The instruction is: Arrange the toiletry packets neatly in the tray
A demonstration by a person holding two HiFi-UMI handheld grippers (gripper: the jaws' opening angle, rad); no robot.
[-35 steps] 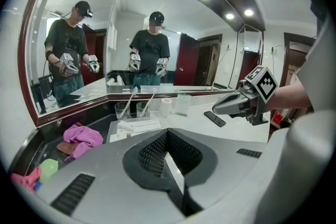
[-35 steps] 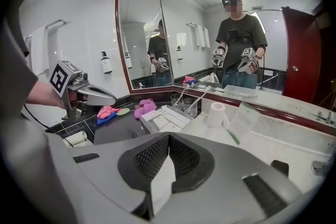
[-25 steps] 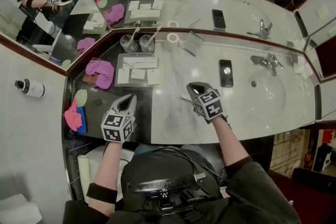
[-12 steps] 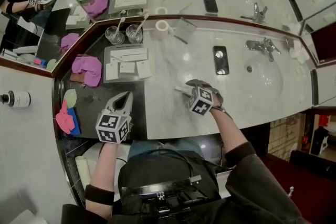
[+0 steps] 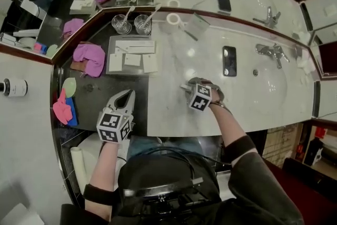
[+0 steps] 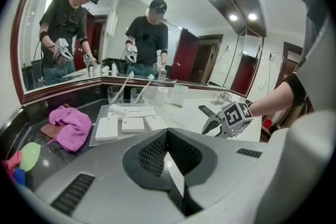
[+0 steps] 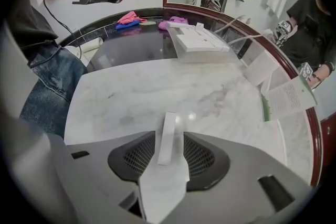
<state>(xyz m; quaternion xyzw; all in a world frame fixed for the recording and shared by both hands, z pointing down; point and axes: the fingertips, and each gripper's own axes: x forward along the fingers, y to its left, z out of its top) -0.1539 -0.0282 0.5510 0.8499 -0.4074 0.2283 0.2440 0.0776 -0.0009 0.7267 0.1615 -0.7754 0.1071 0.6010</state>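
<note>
**Head view.** The right gripper (image 5: 194, 85) points steeply down at the counter (image 5: 174, 63). A stray white packet (image 5: 185, 87) lies at its tips. The tray (image 5: 132, 70) sits well apart from it, ahead and to its left, with several packets in it already. The left gripper (image 5: 125, 95) hangs to the right one's left, aimed toward the tray, with nothing in it.

**Left gripper view.** The left gripper (image 6: 168, 138) has its jaws shut together and empty. The tray (image 6: 93, 141) lies ahead of them and a little to the left. The right gripper (image 6: 206, 122) is off to the right, tipped down onto the counter.

**Right gripper view.** The right gripper (image 7: 169, 138) stands narrowly open. Its jaws have just been closing, with the packet (image 7: 169, 122) flat on the marble between them. A sliver of gap shows beside the packet, so it does not look pinched yet. The tray (image 7: 181, 50) is far ahead.

The step in hand looks like picking up the stray packet. The next move calls for closing fully on its thin edges without sliding it. After that comes lifting it and carrying it forward and left to a bare spot in the tray, square with the others.
</note>
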